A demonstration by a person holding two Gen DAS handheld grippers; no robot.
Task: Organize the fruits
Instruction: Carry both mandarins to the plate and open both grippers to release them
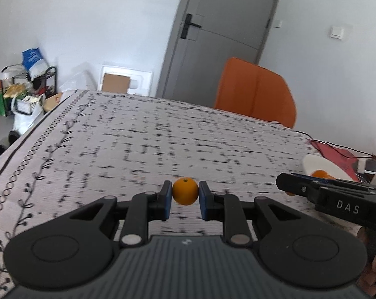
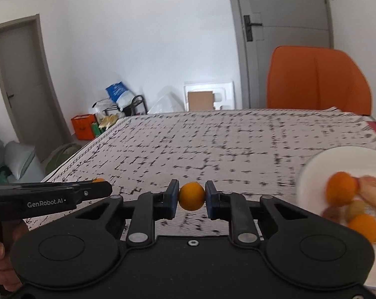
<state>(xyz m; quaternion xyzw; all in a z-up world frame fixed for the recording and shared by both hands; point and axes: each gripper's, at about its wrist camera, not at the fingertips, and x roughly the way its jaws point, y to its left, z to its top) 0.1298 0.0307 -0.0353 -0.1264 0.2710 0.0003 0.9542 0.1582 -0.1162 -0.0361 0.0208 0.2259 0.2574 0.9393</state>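
My left gripper (image 1: 185, 194) is shut on a small orange fruit (image 1: 185, 190), held above the patterned tablecloth. My right gripper (image 2: 191, 195) is shut on another small orange fruit (image 2: 191, 196). A white plate (image 2: 337, 159) at the right holds several fruits, among them an orange one (image 2: 342, 191), a second orange one (image 2: 362, 226) and a greenish one (image 2: 355, 208). The plate also shows at the far right in the left wrist view (image 1: 322, 165), behind the right gripper's body (image 1: 337, 199). The left gripper's body (image 2: 50, 195) shows at the left in the right wrist view.
The table (image 1: 163, 129) is covered by a white cloth with black marks. An orange chair (image 1: 255, 94) stands at its far edge. A red item with cables (image 1: 337, 154) lies at the right. Bags and boxes (image 1: 26, 87) clutter the floor by the far wall.
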